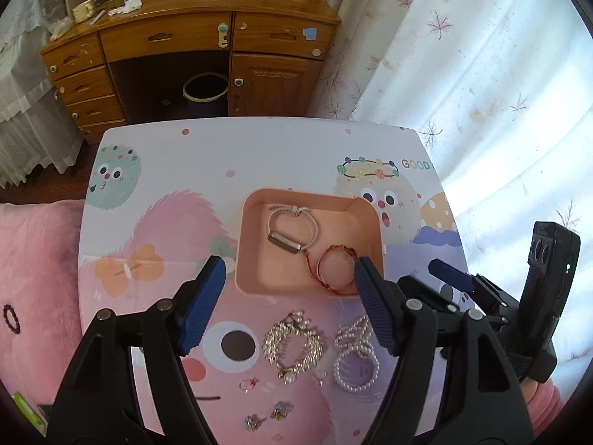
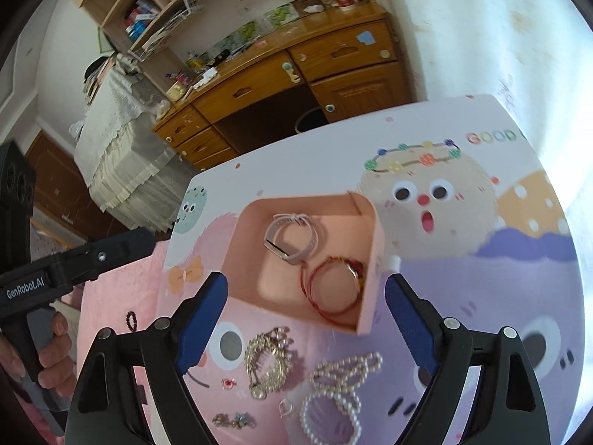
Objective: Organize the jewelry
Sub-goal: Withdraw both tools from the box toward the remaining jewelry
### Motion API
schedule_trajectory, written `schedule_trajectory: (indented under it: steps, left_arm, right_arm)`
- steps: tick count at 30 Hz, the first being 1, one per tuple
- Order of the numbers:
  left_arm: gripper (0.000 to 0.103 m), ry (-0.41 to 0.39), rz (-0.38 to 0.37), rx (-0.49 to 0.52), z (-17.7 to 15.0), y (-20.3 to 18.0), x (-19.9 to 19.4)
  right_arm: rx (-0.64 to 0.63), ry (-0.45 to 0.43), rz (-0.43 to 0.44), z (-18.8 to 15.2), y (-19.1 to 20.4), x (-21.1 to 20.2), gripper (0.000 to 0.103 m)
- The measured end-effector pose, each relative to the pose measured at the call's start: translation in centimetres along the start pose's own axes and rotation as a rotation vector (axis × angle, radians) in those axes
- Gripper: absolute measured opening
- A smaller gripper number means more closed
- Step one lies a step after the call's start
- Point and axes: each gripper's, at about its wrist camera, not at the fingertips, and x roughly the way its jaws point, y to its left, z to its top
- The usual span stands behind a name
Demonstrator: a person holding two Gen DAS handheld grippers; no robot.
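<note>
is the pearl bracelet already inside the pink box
No, the pearl bracelet lies on the table in front of the pink box, which holds only a white bracelet and a red string bracelet.

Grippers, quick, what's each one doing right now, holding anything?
Left gripper: jaws open, holding nothing.
Right gripper: jaws open, holding nothing.

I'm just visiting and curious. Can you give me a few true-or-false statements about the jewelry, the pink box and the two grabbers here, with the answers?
1. The pink box holds a white bracelet and a red string bracelet. True.
2. The pearl strand lies inside the box. False: it lies on the table, outside it.
3. The left gripper grips the gold chain. False: its jaws are open and hold nothing.
4. The right gripper is open. True.
5. A small dark beaded ring lies apart from the other pieces. True.
</note>
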Motion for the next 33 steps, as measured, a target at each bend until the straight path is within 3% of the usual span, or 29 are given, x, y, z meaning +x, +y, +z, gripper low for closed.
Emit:
schedule_trajectory:
  steps: [6,11,15,22,28,33]
  left_arm:
    - [0.070,0.001,-0.015,-0.009,-5.3,0.8,-3.5]
    - [0.069,0.014,-0.053,-0.046,-10.7,2.5,-6.1]
    - [0.070,0.000,-0.013,0.009,-15.2,3.2,-7.8]
    - [0.070,0.067,0.017,0.028,-21.9,4.8,-8.6]
    - [0.070,0.128,0.036,-0.025,-25.3,5.3,-8.2]
    - [0.073,0.132,0.072,-0.075,-26.4,5.4,-8.2]
  right_arm:
    - [0.055,0.006,-0.036,-4.6,-0.1,-2.9,0.091]
    - [0.093,0.030,-0.049,-10.9,0.0,-5.2,0.091]
    - [0.118,0.040,-0.071,-15.5,0.2,-6.4,0.091]
    - [0.127,0.061,-0.114,-22.4,1.4,-8.2,0.091]
    - [0.013,0.089,-0.174,-24.1,2.6,-8.6,0.091]
    - [-0.042,0.120,-0.168,-22.2,2.4,-8.0,0.091]
